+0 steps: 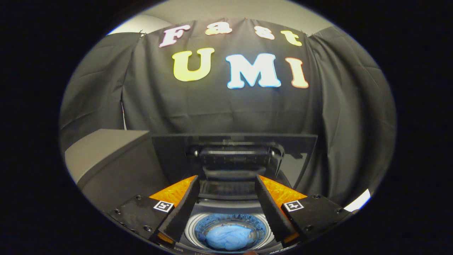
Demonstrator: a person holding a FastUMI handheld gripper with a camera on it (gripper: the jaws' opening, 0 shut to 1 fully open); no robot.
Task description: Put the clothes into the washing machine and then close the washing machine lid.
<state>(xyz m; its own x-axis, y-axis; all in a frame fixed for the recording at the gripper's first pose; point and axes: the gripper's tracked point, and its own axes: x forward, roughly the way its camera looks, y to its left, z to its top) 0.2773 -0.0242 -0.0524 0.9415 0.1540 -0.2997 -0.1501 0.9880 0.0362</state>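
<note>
The claw [226, 186] stands wide apart with nothing between its fingers [184, 209]; it grips nothing. Between and below the fingers lies the washing machine [230, 205], its round drum [191, 226] open to the top, and inside the drum sits a bundle of light blue clothes [228, 236], heaped near the middle of the tub. So the first half of the task looks done, and the closing remains.

Just beyond the fingertips the lid [233, 156] stands upright, swung back on its hinge, its inner moulding facing the claw. To the claw's left, beside the machine, is a grey box-like unit [106, 156]; I cannot tell what it is.

The risks, as I judge them: the lid is smooth and dark, and an open claw pushing at its top edge could slip off, or catch behind it instead of in front. Pulled too fast, the lid could drop and slam. If the heap of clothes stood higher than the drum's rim, cloth might be trapped under the lid, though here it seems to lie well down. The fingers themselves could be caught beneath the falling lid if they trail over the opening.
</note>
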